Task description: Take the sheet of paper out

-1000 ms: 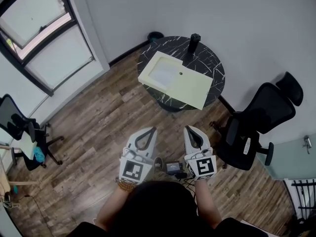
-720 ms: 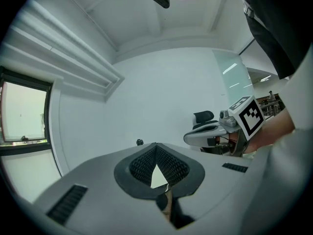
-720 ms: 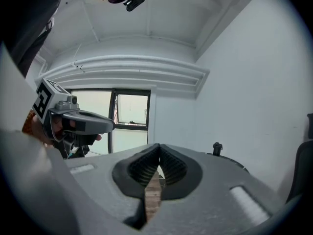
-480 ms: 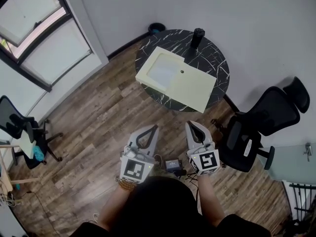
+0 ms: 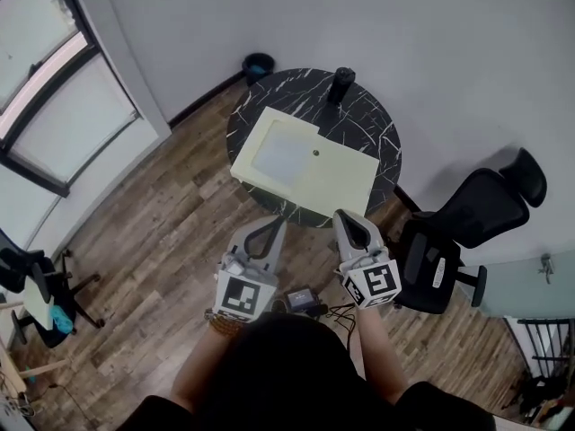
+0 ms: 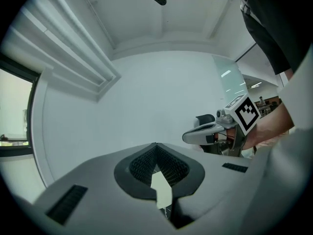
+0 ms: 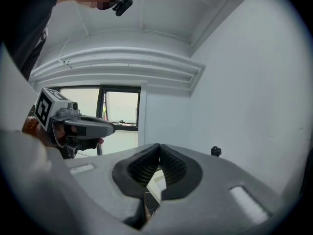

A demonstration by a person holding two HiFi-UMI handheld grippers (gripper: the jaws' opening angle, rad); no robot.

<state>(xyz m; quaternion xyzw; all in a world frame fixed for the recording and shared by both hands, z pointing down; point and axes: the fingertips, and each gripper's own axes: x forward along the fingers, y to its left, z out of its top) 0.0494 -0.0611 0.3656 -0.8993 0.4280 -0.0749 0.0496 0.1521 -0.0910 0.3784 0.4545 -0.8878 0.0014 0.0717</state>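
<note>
A pale yellow folder (image 5: 305, 169) lies flat on the round black marble table (image 5: 373, 128). A lighter rectangle on its left half looks like the sheet of paper (image 5: 281, 155) inside. My left gripper (image 5: 280, 222) and right gripper (image 5: 340, 214) are held side by side, level, just short of the table's near edge, both shut and empty. In the left gripper view the left gripper (image 6: 156, 145) has its jaws closed, a strip of the folder (image 6: 161, 192) showing below them. The right gripper (image 7: 159, 145) looks the same, with the folder (image 7: 157, 182) behind it.
A black cylinder (image 5: 341, 83) stands at the table's far edge. A dark bin (image 5: 258, 65) sits on the floor behind the table. A black office chair (image 5: 467, 214) is close on the right. A small device with cables (image 5: 301, 299) lies on the wooden floor by my feet.
Both grippers have moved together toward the table and now sit close to its near edge. Their jaws have stayed closed.
</note>
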